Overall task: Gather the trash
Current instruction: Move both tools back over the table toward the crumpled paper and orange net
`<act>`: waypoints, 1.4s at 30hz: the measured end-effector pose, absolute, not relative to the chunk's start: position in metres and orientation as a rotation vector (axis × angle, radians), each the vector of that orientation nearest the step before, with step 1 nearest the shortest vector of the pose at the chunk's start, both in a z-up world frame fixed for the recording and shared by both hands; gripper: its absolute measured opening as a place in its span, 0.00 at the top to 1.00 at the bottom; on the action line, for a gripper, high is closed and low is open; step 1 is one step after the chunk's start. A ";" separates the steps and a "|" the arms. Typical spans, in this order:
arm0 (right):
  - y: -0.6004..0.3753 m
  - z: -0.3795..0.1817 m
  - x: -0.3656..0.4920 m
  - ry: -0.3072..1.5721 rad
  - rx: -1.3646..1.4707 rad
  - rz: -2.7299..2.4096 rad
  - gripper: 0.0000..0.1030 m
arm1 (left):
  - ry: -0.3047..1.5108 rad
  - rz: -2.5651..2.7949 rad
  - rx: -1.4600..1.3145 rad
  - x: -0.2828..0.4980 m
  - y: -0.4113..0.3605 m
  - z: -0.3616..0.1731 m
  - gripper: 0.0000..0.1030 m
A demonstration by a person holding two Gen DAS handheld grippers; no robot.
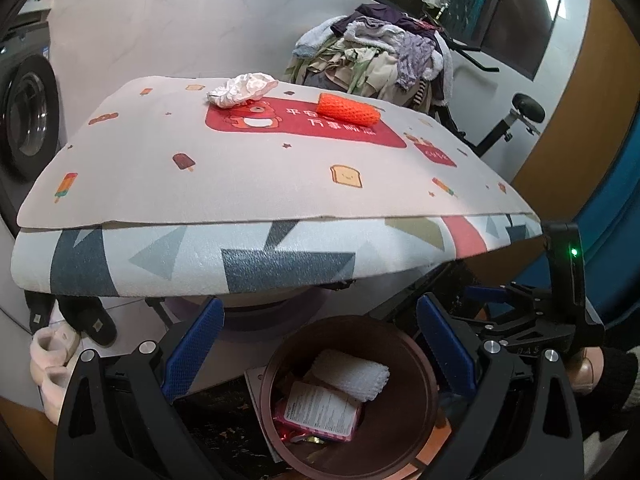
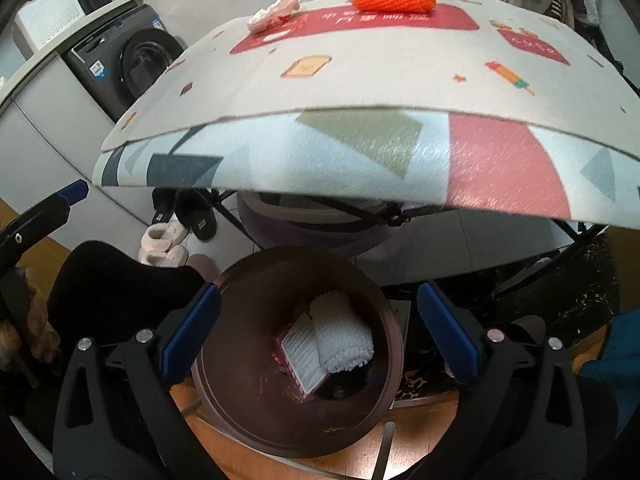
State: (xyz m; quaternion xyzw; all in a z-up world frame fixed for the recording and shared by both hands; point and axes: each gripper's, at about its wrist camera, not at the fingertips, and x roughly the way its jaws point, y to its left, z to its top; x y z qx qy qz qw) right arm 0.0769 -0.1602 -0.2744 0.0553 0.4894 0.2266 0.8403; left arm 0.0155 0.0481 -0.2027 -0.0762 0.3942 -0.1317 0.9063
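Observation:
A brown round bin (image 1: 408, 412) stands on the floor under the table's front edge. In it lie a white foam net (image 1: 352, 374) and a pink printed packet (image 1: 320, 408). My left gripper (image 1: 320, 344) hangs open above the bin, nothing between its pads. My right gripper (image 2: 320, 332) is also wide open over the bin (image 2: 248, 400), with the white foam net (image 2: 340, 340) and packet (image 2: 302, 354) below it. On the table's patterned mat (image 1: 240, 184) rest a crumpled white tissue (image 1: 240, 90) and an orange foam net (image 1: 347, 110), both at the far side.
A washing machine (image 2: 132, 56) stands to the left. A pile of clothes (image 1: 380, 52) and an exercise bike (image 1: 520, 116) sit behind the table. Pink and black slippers (image 2: 168, 240) lie on the floor beside the bin. A lilac tub (image 2: 320, 236) is under the table.

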 end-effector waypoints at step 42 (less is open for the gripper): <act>-0.137 -0.146 0.328 0.741 -0.357 0.292 0.06 | 0.705 -0.254 -0.203 0.174 0.135 -0.135 0.08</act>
